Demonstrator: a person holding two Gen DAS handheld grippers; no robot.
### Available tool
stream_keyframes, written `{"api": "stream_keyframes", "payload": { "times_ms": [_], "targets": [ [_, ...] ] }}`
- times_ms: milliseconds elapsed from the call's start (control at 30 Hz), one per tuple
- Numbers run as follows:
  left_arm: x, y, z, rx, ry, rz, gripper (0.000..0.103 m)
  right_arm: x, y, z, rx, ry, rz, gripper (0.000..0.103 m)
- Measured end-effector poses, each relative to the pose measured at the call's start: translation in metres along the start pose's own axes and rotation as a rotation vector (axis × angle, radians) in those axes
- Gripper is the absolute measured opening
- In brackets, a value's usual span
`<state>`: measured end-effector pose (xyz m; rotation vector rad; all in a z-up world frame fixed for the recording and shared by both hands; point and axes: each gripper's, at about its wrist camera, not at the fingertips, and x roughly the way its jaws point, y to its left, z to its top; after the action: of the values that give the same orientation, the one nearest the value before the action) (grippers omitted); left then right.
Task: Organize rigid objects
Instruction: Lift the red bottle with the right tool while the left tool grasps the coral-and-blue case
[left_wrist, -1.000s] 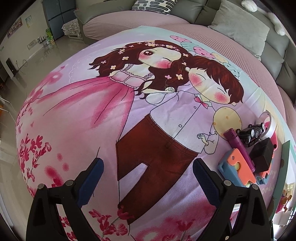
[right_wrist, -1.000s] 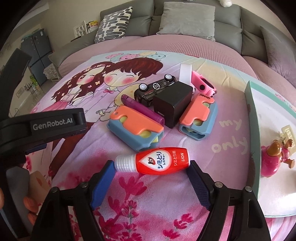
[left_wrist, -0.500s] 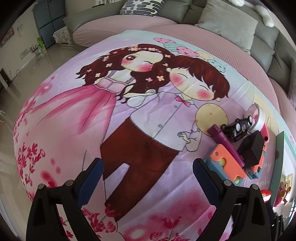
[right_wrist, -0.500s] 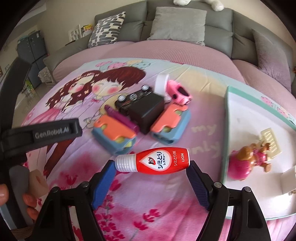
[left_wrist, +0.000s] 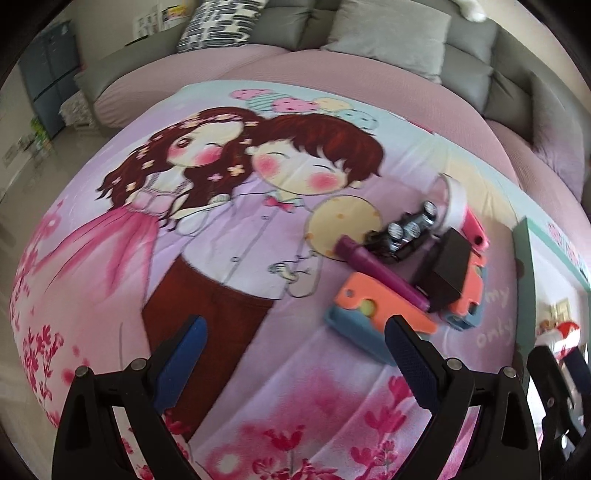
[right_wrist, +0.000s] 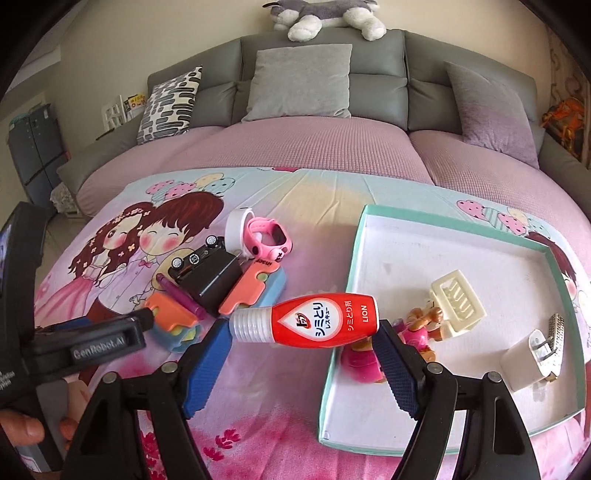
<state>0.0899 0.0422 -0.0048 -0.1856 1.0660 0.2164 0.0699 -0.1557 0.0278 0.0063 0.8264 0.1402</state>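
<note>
Now right tongs (right_wrist: 301, 350) w/ bottle (right_wrist: 306, 325) reached tray (right_wrist: 338, 354).

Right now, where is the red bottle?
Right wrist view: the red bottle lies crosswise, clamped in the right gripper, hanging over the tray's left edge.

A round bed (right_wrist: 314, 147) with a mauve cover carried everything. Over its near part lay a cartoon-printed sheet (right_wrist: 295, 192) showing a girl and a boy. On the sheet sat a huddle of small things: a black toy car (right_wrist: 195, 254), a black box (right_wrist: 214, 277) touching it, a purple pen (right_wrist: 181, 295), two orange-and-blue foam blocks (right_wrist: 255, 288), a pink watch (right_wrist: 267, 240) and a roll of white tape (right_wrist: 236, 227). Well apart to the right lay a shallow teal-rimmed tray (right_wrist: 354, 266), flat on the sheet. Grey and patterned pillows (right_wrist: 299, 81) rested along the bed's far edge.
</note>
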Motion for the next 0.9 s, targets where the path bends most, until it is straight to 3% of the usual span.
{"api": "stream_keyframes", "payload": {
  "times_ms": [433, 900],
  "targets": [
    [0.007, -0.027, -0.002, 0.093, 0.002, -0.068, 0.097, 0.000, -0.007, -0.002, 0.024, 0.014, 0.002, 0.080],
    [0.023, -0.039, -0.006, 0.134, 0.021, -0.034, 0.097, 0.002, -0.009, -0.002, 0.037, 0.027, 0.006, 0.080]
  ]
}}
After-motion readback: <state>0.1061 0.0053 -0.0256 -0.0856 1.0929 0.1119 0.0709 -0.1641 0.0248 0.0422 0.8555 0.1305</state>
